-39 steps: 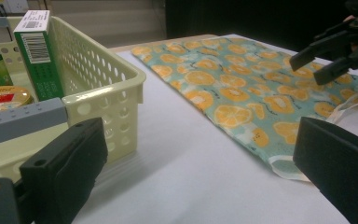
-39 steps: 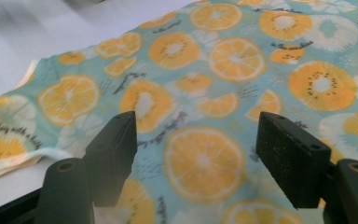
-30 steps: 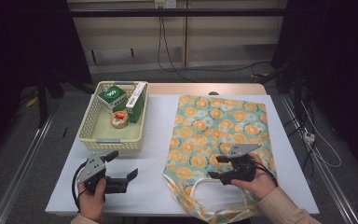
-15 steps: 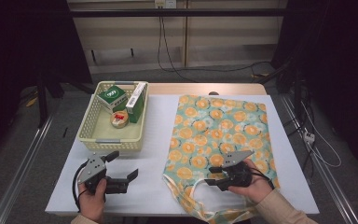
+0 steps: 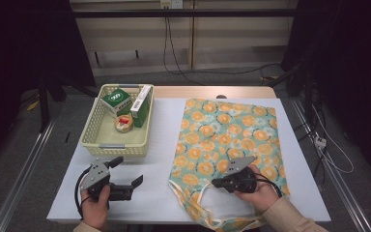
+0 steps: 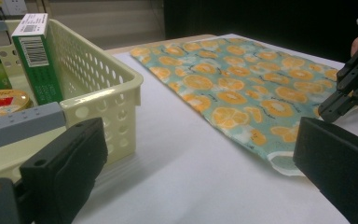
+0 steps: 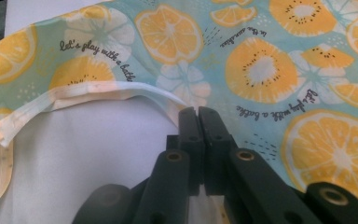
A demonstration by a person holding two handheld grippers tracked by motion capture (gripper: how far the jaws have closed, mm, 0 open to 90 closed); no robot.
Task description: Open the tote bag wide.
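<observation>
The right tongs [image 5: 216,183] have just been closing, and their jaws now stand pressed together at the white-bound rim of the fruit-print fabric bag [image 5: 227,140]. In the right gripper view the tips [image 7: 198,114] meet right on that binding where the cut-out opening curves. Whether cloth is pinched between them or merely lies under them I cannot tell. The bag lies flat on the white tabletop [image 5: 159,140], stretching away from the right tongs, with its handle loop [image 5: 193,212] beside them toward the person.

The left tongs [image 5: 128,181] hover wide apart and empty, well to the side of the bag and just in front of the cream plastic basket [image 5: 113,147]. In the left gripper view the basket wall [image 6: 102,88] stands close on one side, with a green carton [image 6: 37,56] and a round tin [image 6: 2,100] inside it.

The main risk, as I judge it, is a thin or false grip. If the tongs caught only the binding's edge, or just one layer, a lift would let the cloth slip out or drag the whole bag across the tabletop instead of opening its mouth. A pull that is too quick could bunch the fabric. The left tongs, if brought across carelessly, might knock the basket.
</observation>
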